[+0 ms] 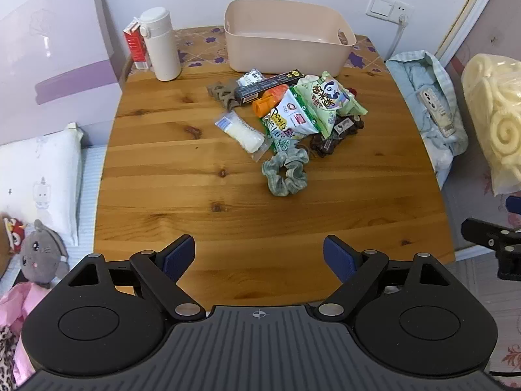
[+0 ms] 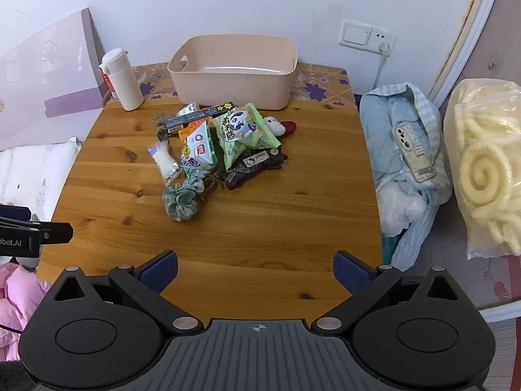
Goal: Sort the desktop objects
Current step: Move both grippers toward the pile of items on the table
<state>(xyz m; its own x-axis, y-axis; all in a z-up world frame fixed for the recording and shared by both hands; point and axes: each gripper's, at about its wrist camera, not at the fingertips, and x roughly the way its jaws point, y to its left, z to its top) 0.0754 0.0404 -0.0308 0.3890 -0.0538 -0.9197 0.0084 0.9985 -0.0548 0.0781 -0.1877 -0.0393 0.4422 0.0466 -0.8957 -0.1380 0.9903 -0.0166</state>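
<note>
The blue-padded fingers (image 1: 177, 257) of the left gripper (image 1: 259, 255) stand wide apart over the near edge of the round wooden table (image 1: 195, 195), holding nothing; the right gripper (image 2: 257, 272) is spread just as wide above the same edge, its blue pads (image 2: 351, 275) empty too.

At the table's far left a red and white carton (image 1: 136, 47) stands upright, touching a tall white flask with a flip lid (image 1: 161, 44). To their right, against the wall, sits a pale pink plastic storage bin (image 1: 286, 49), upright and open-topped.

The clutter lies in one heap just in front of the bin, well apart from both grippers. On its left side are a grey-brown scrunchie (image 1: 223, 93) and a clear packet of white contents (image 1: 242, 132). A long black box with gold stars (image 1: 267, 86) lies across the heap's back, with an orange plastic piece (image 1: 268, 101) just beside it. Two snack bags overlap in the middle: a white and green bag (image 1: 291, 117) and a light green bag with a panda print (image 1: 327, 97). Nearest the grippers is a grey-green fabric scrunchie (image 1: 286, 171); a dark plaid cloth piece (image 1: 338, 133) sticks out on the right, partly under the bags. A small white and red plush toy (image 2: 281, 126) rests at the heap's far right.
</note>
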